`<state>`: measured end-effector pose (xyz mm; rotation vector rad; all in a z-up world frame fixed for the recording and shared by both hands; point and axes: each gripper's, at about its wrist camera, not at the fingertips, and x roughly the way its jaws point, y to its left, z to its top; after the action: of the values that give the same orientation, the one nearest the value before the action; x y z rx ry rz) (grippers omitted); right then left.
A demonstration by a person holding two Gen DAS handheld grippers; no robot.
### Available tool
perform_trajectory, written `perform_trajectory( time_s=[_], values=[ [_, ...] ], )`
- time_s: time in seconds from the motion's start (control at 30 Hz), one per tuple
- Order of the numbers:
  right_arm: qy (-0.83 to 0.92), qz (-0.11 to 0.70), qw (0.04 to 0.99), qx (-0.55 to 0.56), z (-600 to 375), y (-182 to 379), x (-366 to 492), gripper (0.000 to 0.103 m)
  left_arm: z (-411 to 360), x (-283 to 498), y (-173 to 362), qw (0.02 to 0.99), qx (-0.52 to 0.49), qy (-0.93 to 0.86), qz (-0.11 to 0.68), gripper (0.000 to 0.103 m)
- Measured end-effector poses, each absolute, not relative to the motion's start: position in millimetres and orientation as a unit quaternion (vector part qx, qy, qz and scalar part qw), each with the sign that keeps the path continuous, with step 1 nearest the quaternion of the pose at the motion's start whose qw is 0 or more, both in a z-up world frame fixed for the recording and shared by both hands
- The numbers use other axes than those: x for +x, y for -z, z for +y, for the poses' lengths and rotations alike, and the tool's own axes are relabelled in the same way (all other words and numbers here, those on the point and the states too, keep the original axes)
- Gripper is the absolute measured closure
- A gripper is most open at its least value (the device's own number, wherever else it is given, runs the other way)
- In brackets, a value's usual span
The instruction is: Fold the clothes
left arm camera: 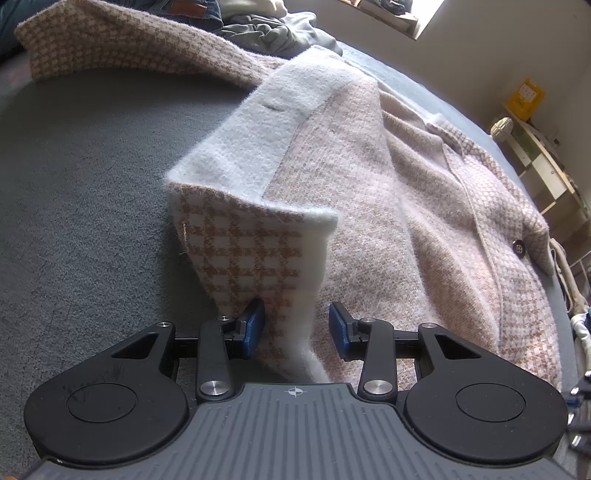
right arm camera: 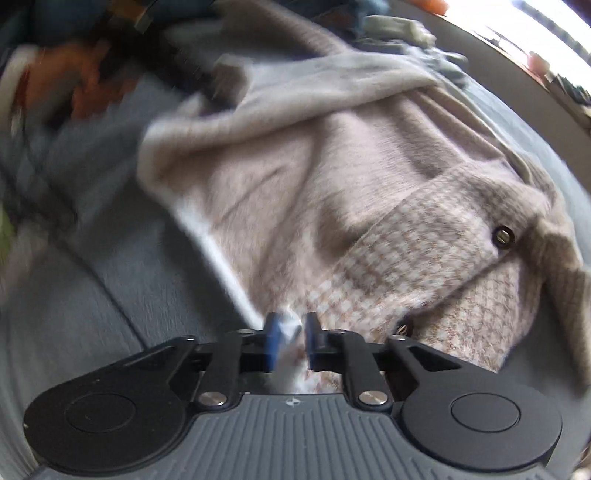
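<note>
Gripping cardigan front edge w/ both grippers, fold about to start.

Houndstooth cardigan (left arm camera: pixel 369 177) lies open on the grey bedcover (left arm camera: pixel 81 229), white lining up, near the clothes pile (left arm camera: pixel 273 33). Left gripper (left arm camera: pixel 296 328): jaws part spread, raised hem corner between them; the nearer pad touches cloth, firm pinch not clear. Right gripper (right arm camera: pixel 291 343): pressed together on the white edge band. Both point steeply down at the cardigan. Next, prob.: confirm left pinch, then lift both together, carry edge across body.
</note>
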<state>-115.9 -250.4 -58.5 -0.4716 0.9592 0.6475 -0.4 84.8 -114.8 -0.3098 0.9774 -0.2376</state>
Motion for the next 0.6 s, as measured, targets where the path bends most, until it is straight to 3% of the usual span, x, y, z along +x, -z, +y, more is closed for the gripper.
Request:
perform_trajectory(
  time_s=[0.2,0.37,0.6],
  values=[
    [-0.244,0.453,0.857,-0.022,-294,33,-76,0.101,83,-1,116,0.868,-0.141,0.113,0.462,0.064],
    [-0.117,0.369,0.906,0.172,-395,-6,-53,0.101,85,0,116,0.867,-0.145,0.114,0.463,0.064],
    [0.175,0.264,0.877,0.361,-548,-6,-145,0.101,87,-1,117,0.867,-0.149,0.119,0.460,0.064]
  ],
)
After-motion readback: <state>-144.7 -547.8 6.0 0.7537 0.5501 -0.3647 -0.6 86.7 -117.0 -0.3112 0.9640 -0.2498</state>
